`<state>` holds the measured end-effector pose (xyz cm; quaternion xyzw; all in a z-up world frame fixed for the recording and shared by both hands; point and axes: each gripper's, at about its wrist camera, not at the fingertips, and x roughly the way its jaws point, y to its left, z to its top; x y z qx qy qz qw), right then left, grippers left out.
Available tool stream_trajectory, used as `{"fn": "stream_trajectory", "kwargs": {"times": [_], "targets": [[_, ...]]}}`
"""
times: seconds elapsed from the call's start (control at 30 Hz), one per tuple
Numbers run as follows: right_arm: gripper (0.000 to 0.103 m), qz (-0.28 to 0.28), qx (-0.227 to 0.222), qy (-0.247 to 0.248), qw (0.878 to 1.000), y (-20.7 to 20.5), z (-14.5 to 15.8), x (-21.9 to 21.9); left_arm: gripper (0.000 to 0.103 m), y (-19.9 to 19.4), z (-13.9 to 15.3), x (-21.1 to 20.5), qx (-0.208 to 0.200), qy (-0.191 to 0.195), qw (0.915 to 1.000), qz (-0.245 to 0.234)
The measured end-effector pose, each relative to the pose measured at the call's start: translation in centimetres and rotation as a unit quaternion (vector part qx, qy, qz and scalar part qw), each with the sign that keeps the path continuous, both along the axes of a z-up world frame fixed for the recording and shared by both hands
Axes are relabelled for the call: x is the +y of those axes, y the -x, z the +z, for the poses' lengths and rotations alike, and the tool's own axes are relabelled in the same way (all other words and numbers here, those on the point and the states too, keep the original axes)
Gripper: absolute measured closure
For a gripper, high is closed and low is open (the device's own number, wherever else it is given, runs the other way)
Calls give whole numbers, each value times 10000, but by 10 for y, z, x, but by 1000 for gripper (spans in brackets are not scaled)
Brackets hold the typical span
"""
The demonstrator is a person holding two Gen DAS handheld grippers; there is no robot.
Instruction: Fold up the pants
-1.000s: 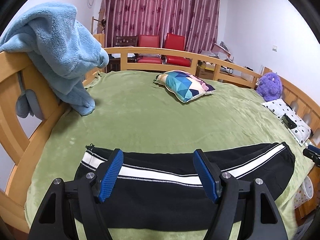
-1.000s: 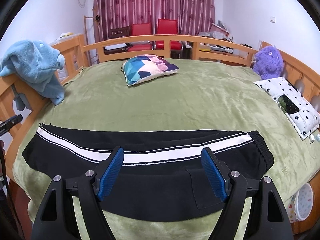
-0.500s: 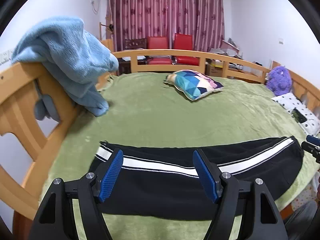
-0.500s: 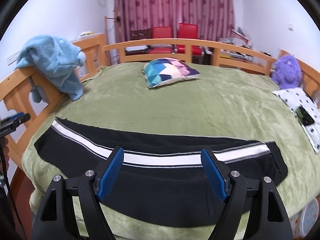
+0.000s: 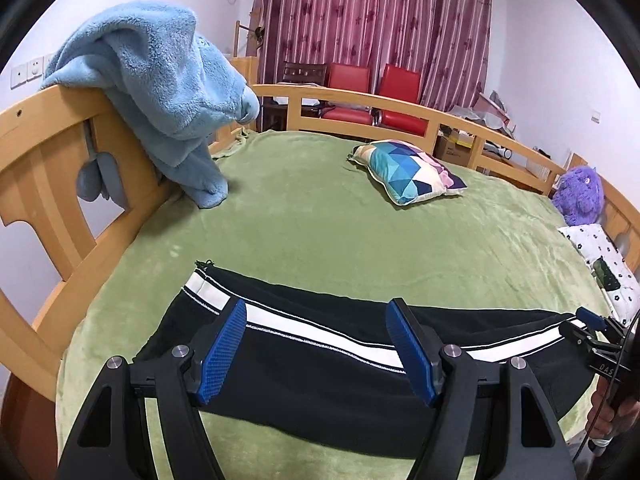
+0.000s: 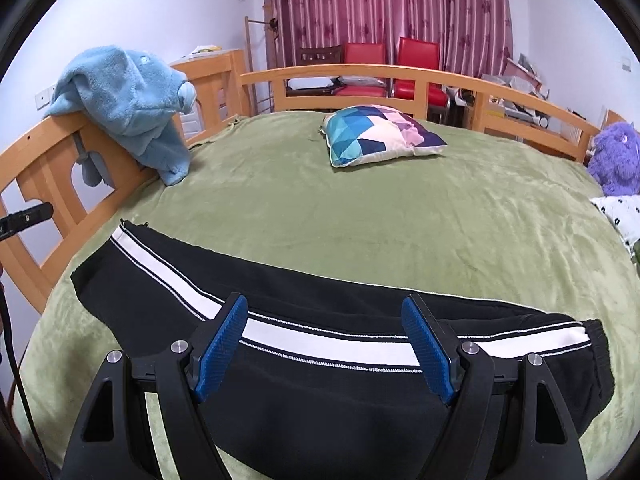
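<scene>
Black pants (image 5: 320, 364) with a white side stripe lie flat along the near edge of the green bed (image 5: 340, 232), also in the right wrist view (image 6: 328, 384). My left gripper (image 5: 316, 350) hovers open and empty above the pants, left of their middle. My right gripper (image 6: 326, 346) hovers open and empty above them, nearer the elastic waistband end (image 6: 596, 344). The hem end lies at the left (image 6: 120, 236). The right gripper's tip shows at the right edge of the left wrist view (image 5: 592, 328).
A blue fleece garment (image 5: 160, 80) hangs over the wooden bed rail (image 5: 48, 152) at left. A patterned cushion (image 5: 408, 176) lies mid-bed. A purple plush toy (image 5: 580, 196) and a spotted pillow (image 5: 604, 256) sit at the right. Red chairs (image 6: 384, 68) stand behind the bed.
Both grippers have shifted and turned over the pants, staying open. The pants have not moved.
</scene>
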<state>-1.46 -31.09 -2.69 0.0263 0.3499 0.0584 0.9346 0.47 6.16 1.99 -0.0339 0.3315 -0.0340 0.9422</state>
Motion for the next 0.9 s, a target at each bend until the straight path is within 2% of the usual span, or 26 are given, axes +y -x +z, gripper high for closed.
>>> {"fn": "stream_trajectory", "kwargs": {"times": [0.37, 0.57, 0.67, 0.73, 0.9], "targets": [[24, 27, -55, -178, 9998, 0, -5, 1, 32, 23, 8, 14, -74, -169, 9996, 197], [24, -118, -166, -42, 9998, 13, 2, -2, 32, 36, 5, 32, -38, -152, 9992, 375], [24, -279, -179, 54, 9994, 17, 1, -11, 32, 31, 0, 51, 62, -163, 9989, 437], [24, -408, -81, 120, 9991, 13, -3, -18, 32, 22, -7, 63, 110, -308, 9979, 563], [24, -679, 129, 322, 9971, -6, -25, -36, 32, -16, -37, 95, 389, -401, 9966, 612]]}}
